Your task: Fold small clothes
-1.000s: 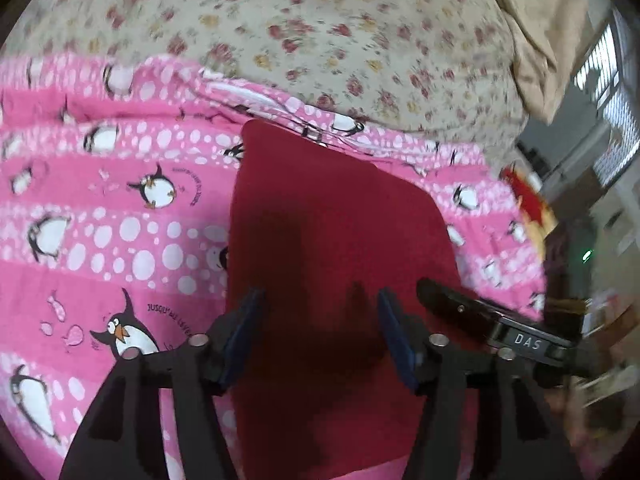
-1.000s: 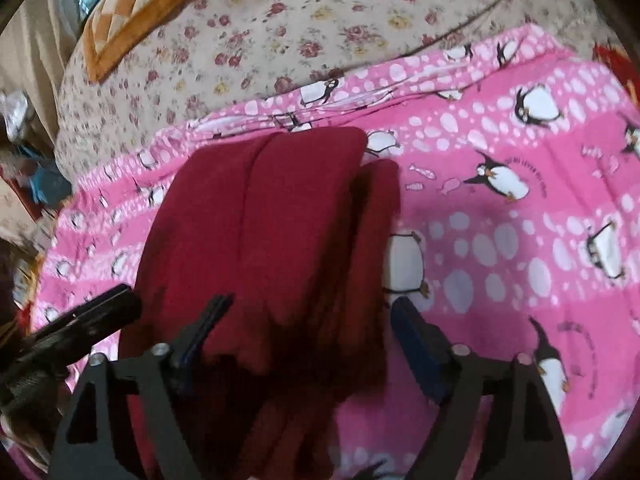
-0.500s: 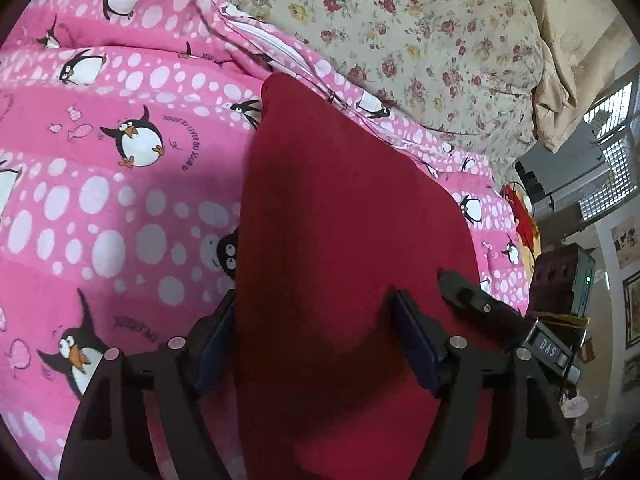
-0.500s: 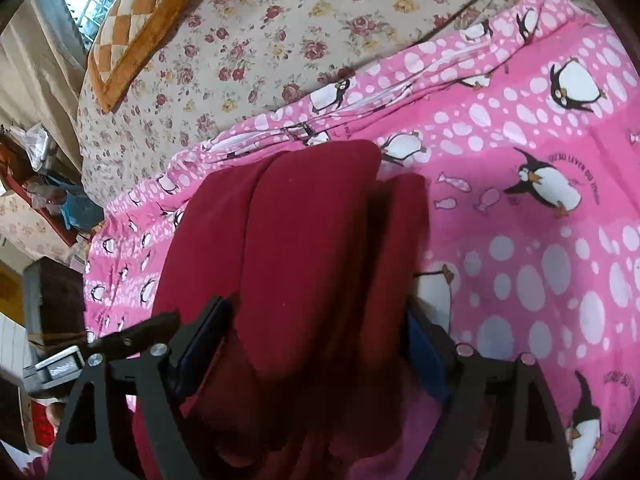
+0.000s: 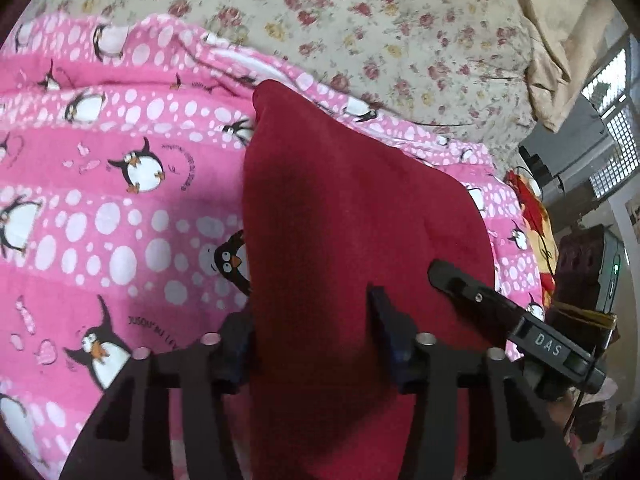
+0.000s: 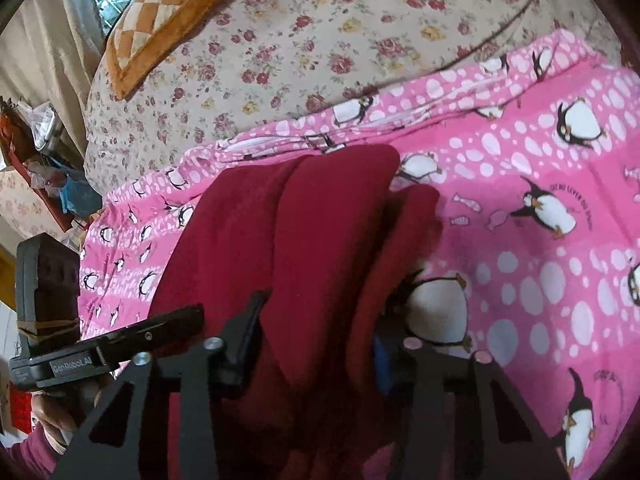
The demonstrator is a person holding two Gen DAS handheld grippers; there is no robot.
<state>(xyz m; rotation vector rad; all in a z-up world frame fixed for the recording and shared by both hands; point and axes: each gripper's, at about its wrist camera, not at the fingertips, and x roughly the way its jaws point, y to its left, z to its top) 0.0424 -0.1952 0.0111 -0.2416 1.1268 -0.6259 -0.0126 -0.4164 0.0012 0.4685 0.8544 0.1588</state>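
A dark red garment (image 5: 344, 216) lies folded lengthwise on a pink penguin blanket (image 5: 120, 208). My left gripper (image 5: 312, 320) is open, its jaws straddling the near end of the garment. In the right wrist view the same garment (image 6: 304, 232) shows layered folds, with a narrower strip (image 6: 404, 232) along its right side. My right gripper (image 6: 316, 324) is open too, the jaws on either side of the cloth's near end. Each gripper's body shows in the other's view: the right one (image 5: 508, 320) and the left one (image 6: 108, 352).
The pink blanket (image 6: 540, 240) lies on a floral bedspread (image 5: 400, 24). An orange checked cushion (image 6: 160, 24) sits far left in the right wrist view. Furniture and clutter (image 5: 580, 264) stand beyond the bed's edge, and more clutter (image 6: 40, 152) shows on the other side.
Both grippers have drawn slightly back and up along the garment. The cloth stays flat on the blanket, and both jaws stay open around it.
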